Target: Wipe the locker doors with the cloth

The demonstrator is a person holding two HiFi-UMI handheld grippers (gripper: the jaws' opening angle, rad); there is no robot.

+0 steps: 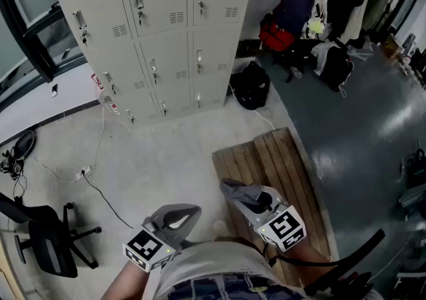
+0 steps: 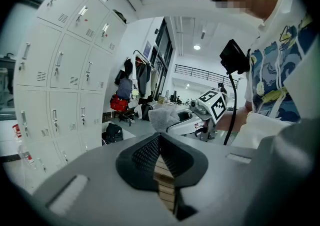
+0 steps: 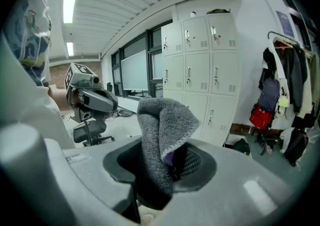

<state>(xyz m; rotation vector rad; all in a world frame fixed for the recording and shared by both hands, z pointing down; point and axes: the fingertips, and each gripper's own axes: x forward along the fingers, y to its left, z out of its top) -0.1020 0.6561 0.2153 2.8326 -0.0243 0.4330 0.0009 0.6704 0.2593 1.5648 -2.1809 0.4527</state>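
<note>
The beige lockers (image 1: 160, 32) stand at the far side of the floor, all doors closed; they also show in the left gripper view (image 2: 60, 69) and the right gripper view (image 3: 205, 64). My right gripper (image 1: 234, 190) is shut on a folded grey cloth (image 3: 162, 135), which sticks up from between its jaws; the cloth (image 1: 239, 192) shows in the head view too. My left gripper (image 1: 180, 215) is shut with nothing in it; its jaws (image 2: 159, 152) meet tip to tip. Both grippers are held low near the person's body, well away from the lockers.
A wooden pallet (image 1: 276, 172) lies on the floor under the right gripper. A black bag (image 1: 251, 84) sits by the lockers' right end. Bags and hanging clothes (image 1: 306, 6) crowd the back right. An office chair (image 1: 43, 235) and cables (image 1: 80, 172) are at the left.
</note>
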